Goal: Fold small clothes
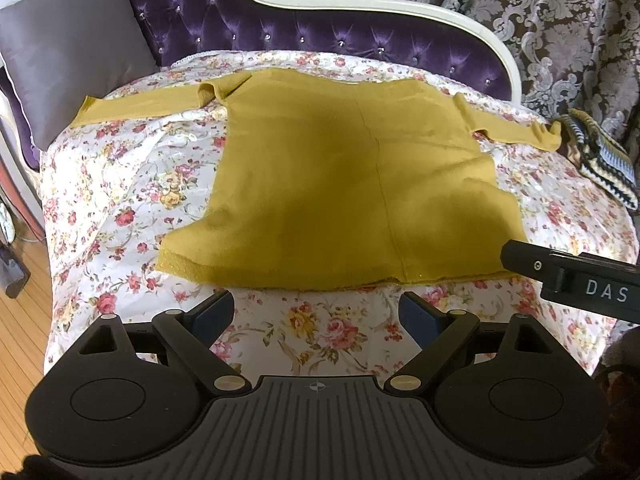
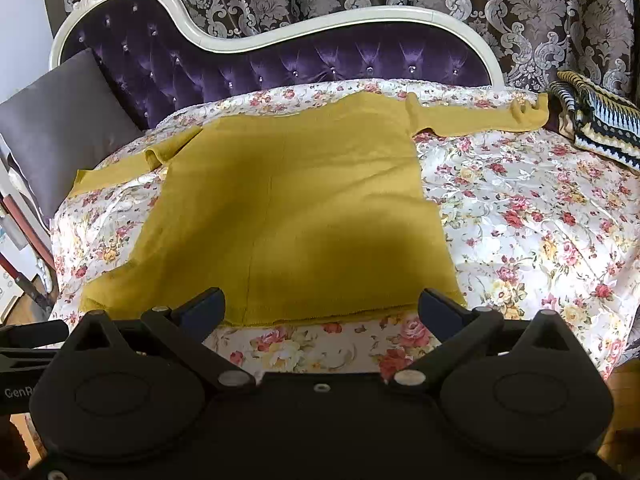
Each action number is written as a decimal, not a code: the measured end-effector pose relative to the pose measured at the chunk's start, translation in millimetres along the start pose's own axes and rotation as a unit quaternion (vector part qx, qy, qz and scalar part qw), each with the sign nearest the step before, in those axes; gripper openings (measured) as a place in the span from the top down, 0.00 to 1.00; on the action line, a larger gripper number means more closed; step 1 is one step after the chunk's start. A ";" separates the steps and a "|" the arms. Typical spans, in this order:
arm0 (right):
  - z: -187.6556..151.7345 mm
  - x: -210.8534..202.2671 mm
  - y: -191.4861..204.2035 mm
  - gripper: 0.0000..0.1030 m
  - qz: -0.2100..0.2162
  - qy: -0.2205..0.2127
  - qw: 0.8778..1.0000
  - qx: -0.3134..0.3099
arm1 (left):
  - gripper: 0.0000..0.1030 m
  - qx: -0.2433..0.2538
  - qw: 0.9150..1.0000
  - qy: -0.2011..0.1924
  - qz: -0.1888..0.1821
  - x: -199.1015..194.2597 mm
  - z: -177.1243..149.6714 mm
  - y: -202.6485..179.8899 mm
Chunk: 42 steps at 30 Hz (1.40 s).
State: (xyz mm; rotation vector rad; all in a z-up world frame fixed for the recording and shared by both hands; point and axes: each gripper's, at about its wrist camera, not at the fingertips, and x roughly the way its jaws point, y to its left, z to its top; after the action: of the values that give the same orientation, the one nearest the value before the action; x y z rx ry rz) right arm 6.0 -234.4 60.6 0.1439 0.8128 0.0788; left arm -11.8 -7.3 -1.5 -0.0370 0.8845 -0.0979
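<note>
A mustard-yellow long-sleeved top point(image 1: 340, 184) lies flat on the floral bed cover point(image 1: 132, 184), hem toward me, both sleeves spread out sideways. It also shows in the right wrist view point(image 2: 288, 208). My left gripper point(image 1: 318, 312) is open and empty, just in front of the hem near its middle. My right gripper point(image 2: 320, 308) is open and empty, its fingertips at the hem's edge, slightly over the fabric. The right gripper's body point(image 1: 576, 276) shows at the right of the left wrist view.
A grey cushion point(image 1: 68, 52) leans at the far left. A purple tufted headboard point(image 1: 320, 36) runs along the back. A striped knitted item point(image 2: 596, 116) lies at the far right by the sleeve end. Wooden floor point(image 1: 20, 340) lies beyond the bed's left edge.
</note>
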 end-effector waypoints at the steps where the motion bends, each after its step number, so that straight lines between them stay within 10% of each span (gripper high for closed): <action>1: 0.0 0.4 0.3 0.01 0.000 0.001 1.000 0.000 | 0.13 -0.001 1.000 0.002 -0.001 0.7 0.0 0.5; 21: 8.9 42.7 11.6 0.01 -0.038 0.112 0.993 -0.023 | 0.21 -0.035 0.998 0.037 -0.028 21.9 2.4 19.0; 38: 89.1 110.8 24.8 0.01 -0.007 0.106 0.993 -0.054 | 0.22 -0.096 0.994 0.023 0.039 61.4 76.6 119.2; 42: 111.7 130.6 30.2 0.10 0.026 0.094 0.994 -0.055 | 0.37 -0.116 0.990 -0.005 0.081 80.5 105.9 163.1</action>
State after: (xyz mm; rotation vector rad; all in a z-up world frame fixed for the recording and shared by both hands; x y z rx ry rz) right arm 176.4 -199.1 47.5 0.0547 0.9914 0.1881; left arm 132.3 146.0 -8.2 -0.1823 0.8824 0.1568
